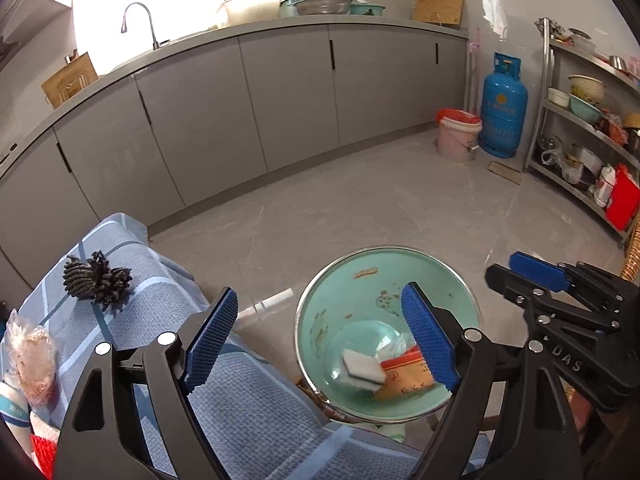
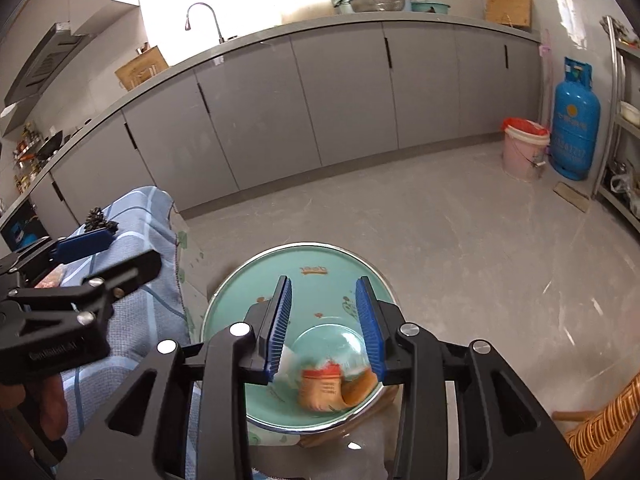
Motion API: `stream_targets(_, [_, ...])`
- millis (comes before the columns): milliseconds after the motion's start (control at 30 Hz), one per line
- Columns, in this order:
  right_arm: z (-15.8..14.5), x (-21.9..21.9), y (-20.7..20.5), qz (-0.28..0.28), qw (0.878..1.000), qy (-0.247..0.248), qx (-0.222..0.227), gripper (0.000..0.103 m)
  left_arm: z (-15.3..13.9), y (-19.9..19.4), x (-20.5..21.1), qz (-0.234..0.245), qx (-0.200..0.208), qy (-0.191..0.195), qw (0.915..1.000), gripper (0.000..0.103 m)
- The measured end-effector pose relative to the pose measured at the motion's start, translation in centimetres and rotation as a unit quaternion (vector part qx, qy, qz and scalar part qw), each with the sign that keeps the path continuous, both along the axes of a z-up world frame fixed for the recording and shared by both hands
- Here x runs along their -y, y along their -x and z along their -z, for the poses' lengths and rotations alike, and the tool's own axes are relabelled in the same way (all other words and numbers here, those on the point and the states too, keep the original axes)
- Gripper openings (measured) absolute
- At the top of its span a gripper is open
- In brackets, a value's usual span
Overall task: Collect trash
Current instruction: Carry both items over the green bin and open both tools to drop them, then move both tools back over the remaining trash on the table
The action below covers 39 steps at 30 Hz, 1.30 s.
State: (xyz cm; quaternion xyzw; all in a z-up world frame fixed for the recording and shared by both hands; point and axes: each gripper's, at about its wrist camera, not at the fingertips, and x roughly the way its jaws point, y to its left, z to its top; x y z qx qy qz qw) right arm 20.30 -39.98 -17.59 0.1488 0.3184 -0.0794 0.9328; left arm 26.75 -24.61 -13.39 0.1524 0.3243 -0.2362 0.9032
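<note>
Left wrist view: the left gripper (image 1: pixel 320 340) spreads its fingers wide and empty, at lower centre. At the frame's lower right, the teal basin (image 1: pixel 340 292) holds a white scrap (image 1: pixel 362 368) and an orange packet (image 1: pixel 406 376). A black scrunchie (image 1: pixel 96 278) lies on the blue-checked cloth (image 1: pixel 248 408), lower left.

Right wrist view: the right gripper (image 2: pixel 325 322) hangs released above the basin (image 2: pixel 240 308), the packet (image 2: pixel 322 390) blurred below. Grey cabinets (image 2: pixel 340 96), a blue gas cylinder (image 2: pixel 574 120) and a pink bucket (image 2: pixel 522 152) line the grey floor (image 2: pixel 440 232).

A round mint-green bin (image 1: pixel 360 296) with a metal rim stands open just right of my blue-cloth surface (image 1: pixel 248 408), its inner wall speckled with brown marks. Down at its bottom lie a white folded piece (image 1: pixel 362 368), an orange-and-red paper packet (image 1: pixel 404 378) with printed characters, curled and blurred in my right view (image 2: pixel 322 390), and some clear plastic film (image 1: pixel 396 342). A dark, bristly clump (image 1: pixel 96 280) sits on the cloth to the far left.
</note>
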Motion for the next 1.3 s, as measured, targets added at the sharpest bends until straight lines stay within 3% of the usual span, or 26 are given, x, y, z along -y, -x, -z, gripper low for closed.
stream_targets(800, [-1.2, -4.5, 0.4, -0.032, 0.999, -0.004, -0.003, 0.056, -3.0, 2.9, -6.1, -0.055, 0.029, -0.004, 0.9981, 0.091])
stream_targets(1300, [-4.2, -11.7, -0.8, -0.098, 0.995, 0.016, 0.012, 0.061, -7.0, 5.3, -16.3, -0.129, 0.055, 0.011, 0.9900, 0.091])
